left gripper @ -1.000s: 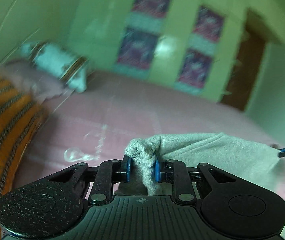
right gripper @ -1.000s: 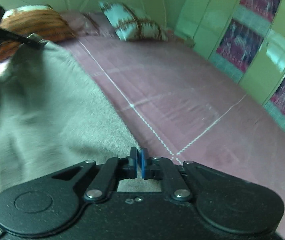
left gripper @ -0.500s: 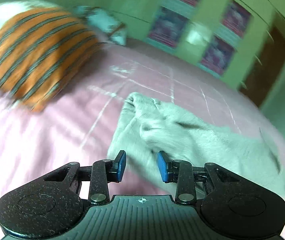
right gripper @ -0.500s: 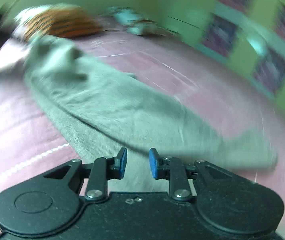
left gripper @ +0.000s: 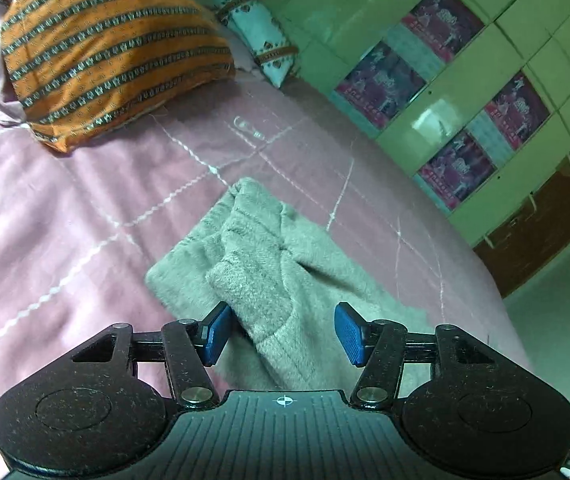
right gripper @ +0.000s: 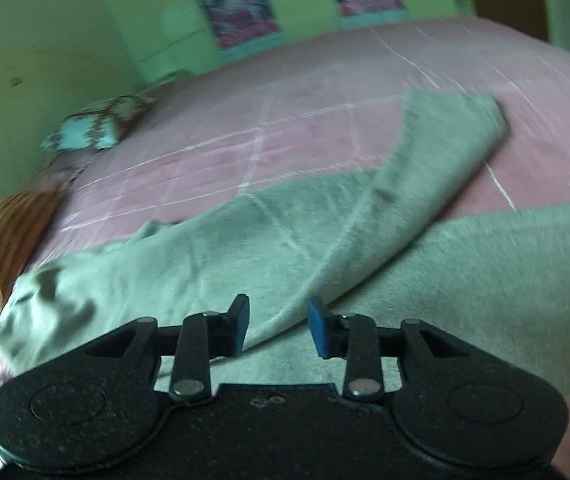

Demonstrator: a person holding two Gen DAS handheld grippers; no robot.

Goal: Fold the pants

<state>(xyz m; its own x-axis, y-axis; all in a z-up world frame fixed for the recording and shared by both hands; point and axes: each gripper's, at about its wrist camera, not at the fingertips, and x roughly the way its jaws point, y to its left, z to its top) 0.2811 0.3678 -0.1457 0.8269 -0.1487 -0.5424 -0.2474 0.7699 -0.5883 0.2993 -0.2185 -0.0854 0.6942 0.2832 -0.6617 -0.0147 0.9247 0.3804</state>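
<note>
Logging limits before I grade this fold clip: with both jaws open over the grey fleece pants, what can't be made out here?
- Grey fleece pants: near end hidden under the left gripper body, left wrist view.
- Same pants, right wrist view: motion blur hides seams; lower right part cut by the frame edge and the right gripper.
- Orange striped pillow: blurred, cut by the left edge.
- Pictures on the green wardrobe: too small to read.

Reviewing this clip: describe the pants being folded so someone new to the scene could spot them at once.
Start from the pink quilted bedspread with its pale stitched lines. The pants lie on it, directly ahead of the open left tool, well short of the orange striped pillow. They are the only plain, fuzzy grey-beige cloth there; both pillows are patterned.
</note>
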